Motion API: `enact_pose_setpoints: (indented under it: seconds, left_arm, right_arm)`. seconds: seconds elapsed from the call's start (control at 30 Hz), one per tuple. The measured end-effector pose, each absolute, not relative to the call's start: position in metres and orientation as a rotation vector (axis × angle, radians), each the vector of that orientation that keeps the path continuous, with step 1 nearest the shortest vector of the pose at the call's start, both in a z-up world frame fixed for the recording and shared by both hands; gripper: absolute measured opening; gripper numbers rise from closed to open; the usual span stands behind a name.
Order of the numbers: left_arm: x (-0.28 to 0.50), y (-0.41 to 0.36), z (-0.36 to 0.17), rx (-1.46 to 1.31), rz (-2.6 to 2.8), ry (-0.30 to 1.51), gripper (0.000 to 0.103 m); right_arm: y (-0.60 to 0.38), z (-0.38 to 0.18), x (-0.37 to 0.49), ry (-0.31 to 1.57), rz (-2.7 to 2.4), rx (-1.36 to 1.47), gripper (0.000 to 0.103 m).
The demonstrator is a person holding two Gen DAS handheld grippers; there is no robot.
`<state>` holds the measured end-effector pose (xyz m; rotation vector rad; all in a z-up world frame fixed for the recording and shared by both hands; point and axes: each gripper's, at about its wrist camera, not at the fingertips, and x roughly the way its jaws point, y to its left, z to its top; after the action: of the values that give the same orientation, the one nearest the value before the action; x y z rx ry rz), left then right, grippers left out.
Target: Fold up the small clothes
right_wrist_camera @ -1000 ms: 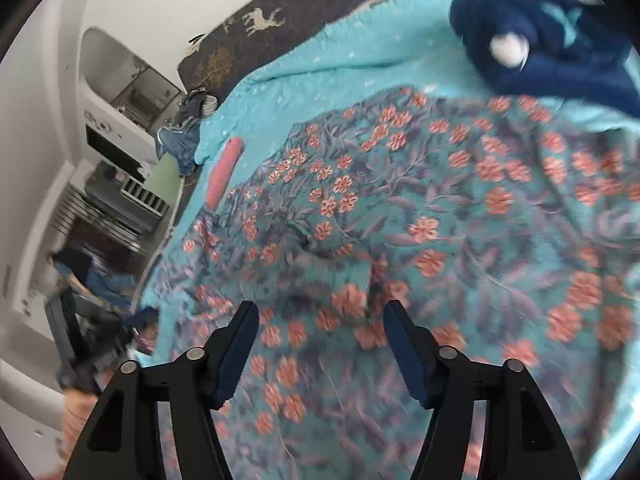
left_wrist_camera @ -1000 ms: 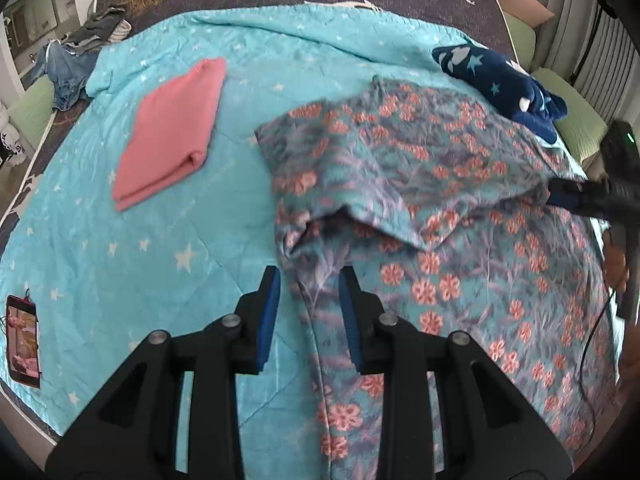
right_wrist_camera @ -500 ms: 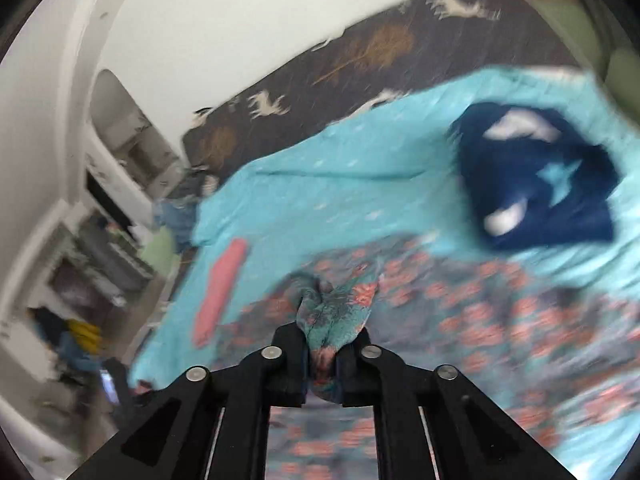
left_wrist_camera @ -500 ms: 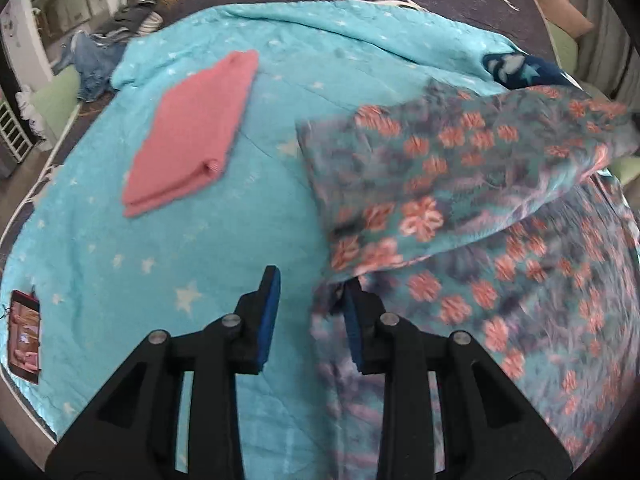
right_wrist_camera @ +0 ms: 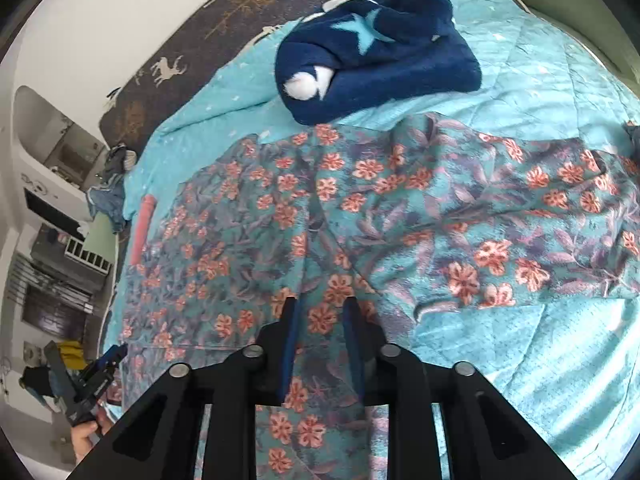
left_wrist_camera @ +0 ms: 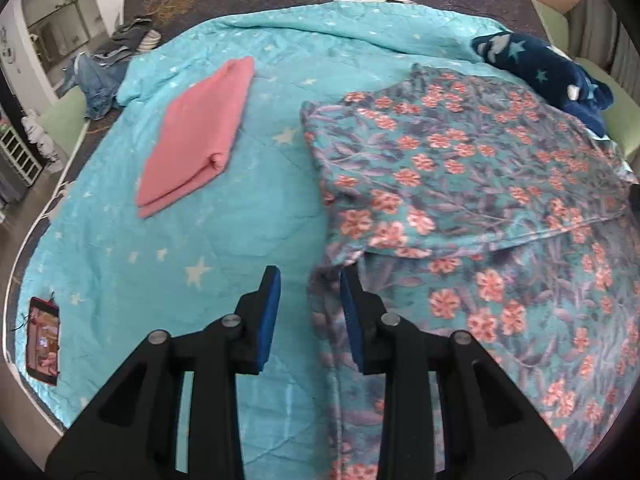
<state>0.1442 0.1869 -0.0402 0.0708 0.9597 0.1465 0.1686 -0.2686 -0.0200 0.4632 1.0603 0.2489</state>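
A floral teal garment [left_wrist_camera: 460, 168] lies on the bed with its upper layer folded over the lower part. My left gripper [left_wrist_camera: 308, 304] hovers open at the garment's left edge, its right pad [left_wrist_camera: 352, 320] over the cloth and bare bedspread between the jaws. In the right wrist view the same floral garment [right_wrist_camera: 400, 208] is spread out flat. Low over it, my right gripper [right_wrist_camera: 320, 316] has its jaws opening; the cloth lies flat beneath them and the pads do not press on it. The left gripper [right_wrist_camera: 96, 376] shows at the lower left, held by a hand [right_wrist_camera: 84, 440].
A folded pink cloth [left_wrist_camera: 196, 136] lies left of the garment on the turquoise star bedspread [left_wrist_camera: 160, 260]. A navy fleece piece with stars [right_wrist_camera: 376, 52] sits at the far side. A phone [left_wrist_camera: 42, 340] lies near the bed's left edge, and jeans [left_wrist_camera: 96, 80] are heaped beyond it.
My right gripper shut on a bunch of the floral cloth, carried it across, then let go; the fold now lies flat. The left gripper has barely shifted.
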Motion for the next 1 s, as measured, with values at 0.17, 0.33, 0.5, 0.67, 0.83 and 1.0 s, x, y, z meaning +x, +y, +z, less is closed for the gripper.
enact_pose_setpoints:
  seconds: [0.17,0.33,0.5,0.67,0.83,1.0]
  left_arm:
    - [0.145,0.207,-0.048,-0.023,0.211,0.99,0.047]
    - [0.144,0.206,-0.048,-0.012,0.217,0.991,0.047]
    - [0.144,0.21,-0.049,-0.035,0.228,0.997,0.049]
    - [0.139,0.213,-0.047,-0.049,0.228,1.005,0.054]
    - [0.134,0.209,-0.032,-0.079,0.192,0.973,0.054]
    - [0.131,0.187,-0.001,-0.078,0.115,0.892,0.054]
  right_arm:
    - [-0.252,-0.019,0.175,1.074,0.313,0.46,0.041]
    - [-0.229,-0.031,0.194,1.102,0.332,0.405,0.053]
    - [-0.213,-0.026,0.205,1.064,0.332,0.384,0.005]
    - [-0.225,-0.013,0.186,1.03,0.207,0.323,0.009]
    - [-0.25,-0.02,0.174,1.051,0.134,0.336,0.019]
    - [-0.247,0.01,0.171,0.948,0.107,0.256,0.02]
